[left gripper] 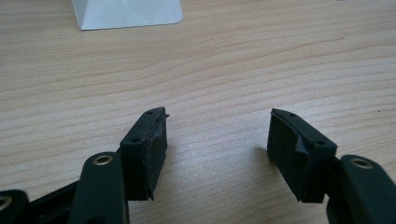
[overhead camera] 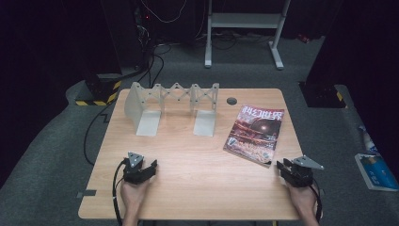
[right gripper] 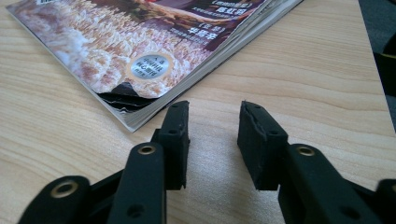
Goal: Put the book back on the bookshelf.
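A magazine (overhead camera: pixel 256 133) with a dark red cover lies flat on the right part of the wooden table (overhead camera: pixel 188 160). A white folding book rack (overhead camera: pixel 171 106) stands at the back. My left gripper (overhead camera: pixel 151 165) rests low at the front left, open, with only bare wood between its jaws (left gripper: pixel 218 114). My right gripper (overhead camera: pixel 283 166) sits at the front right, just beyond the magazine's near corner. It is open too (right gripper: pixel 215 106), with nothing between the jaws, and the magazine's (right gripper: pixel 149 42) worn corner lies just left of its left fingertip.
A round grey grommet (overhead camera: pixel 231 100) sits in the tabletop behind the magazine. One white foot of the rack (left gripper: pixel 126 11) lies ahead of my left gripper. Cables and a white metal frame (overhead camera: pixel 244 28) stand on the floor behind the table. Bare wood spans the middle.
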`<state>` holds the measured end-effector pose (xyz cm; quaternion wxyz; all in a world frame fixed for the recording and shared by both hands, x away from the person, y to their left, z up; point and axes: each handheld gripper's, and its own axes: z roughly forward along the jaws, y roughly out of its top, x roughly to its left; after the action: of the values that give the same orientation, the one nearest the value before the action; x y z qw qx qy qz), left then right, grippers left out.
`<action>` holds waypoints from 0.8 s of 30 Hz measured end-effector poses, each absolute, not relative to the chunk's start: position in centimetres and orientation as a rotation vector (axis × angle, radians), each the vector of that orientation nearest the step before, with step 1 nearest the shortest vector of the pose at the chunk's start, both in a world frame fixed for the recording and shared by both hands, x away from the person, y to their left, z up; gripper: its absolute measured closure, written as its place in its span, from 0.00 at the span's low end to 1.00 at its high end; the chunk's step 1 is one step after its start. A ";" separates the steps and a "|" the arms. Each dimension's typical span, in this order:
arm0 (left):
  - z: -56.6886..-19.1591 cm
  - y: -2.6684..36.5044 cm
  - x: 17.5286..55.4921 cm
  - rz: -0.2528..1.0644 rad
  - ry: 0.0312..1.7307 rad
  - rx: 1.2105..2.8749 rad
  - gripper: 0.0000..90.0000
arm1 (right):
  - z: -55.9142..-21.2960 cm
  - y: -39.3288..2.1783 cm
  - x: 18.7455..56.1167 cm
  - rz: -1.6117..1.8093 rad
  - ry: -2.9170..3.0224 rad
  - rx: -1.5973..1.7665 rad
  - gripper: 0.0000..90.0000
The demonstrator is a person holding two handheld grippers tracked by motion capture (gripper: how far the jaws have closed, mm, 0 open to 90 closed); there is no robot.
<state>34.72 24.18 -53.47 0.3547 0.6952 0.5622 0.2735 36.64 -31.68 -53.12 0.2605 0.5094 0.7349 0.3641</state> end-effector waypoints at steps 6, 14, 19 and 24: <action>-53.5 24.2 34.7 0.706 1.452 1.795 0.42 | -53.1 -31.7 36.6 0.983 1.997 1.367 0.67; -53.5 24.2 34.8 0.694 1.455 1.784 0.42 | -53.1 -31.7 36.6 0.979 1.993 1.374 0.64; -53.5 24.3 34.8 0.692 1.454 1.782 0.42 | -53.1 -31.7 36.6 0.975 1.990 1.385 0.62; -53.5 24.3 34.8 0.692 1.454 1.783 0.42 | -53.0 -31.8 36.6 0.960 1.992 1.401 0.56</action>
<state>34.79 24.27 -53.48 0.3610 0.6921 0.5644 0.2687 36.62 -31.83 -52.98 0.2589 0.5169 0.7352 0.3541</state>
